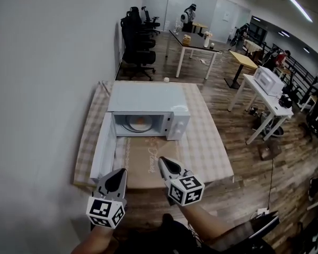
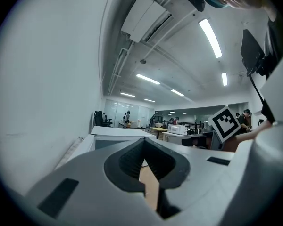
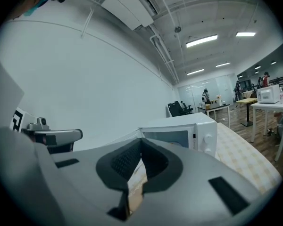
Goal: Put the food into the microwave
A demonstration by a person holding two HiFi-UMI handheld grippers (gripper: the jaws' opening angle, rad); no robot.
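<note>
While the microwave (image 1: 148, 102) is sitting open on the tabletop (image 1: 212, 147) with food (image 1: 139, 121) inside, the left tongs (image 1: 120, 172) and right tongs (image 1: 162, 162) are hovering nearby, clenched and empty.

I am holding the left gripper (image 1: 115, 179) and the right gripper (image 1: 168, 165) out ahead of me, side by side but apart. Both are pointing forward, jaws pressed together on nothing, my right forearm (image 1: 214, 225) reaching in behind its gripper.
</note>
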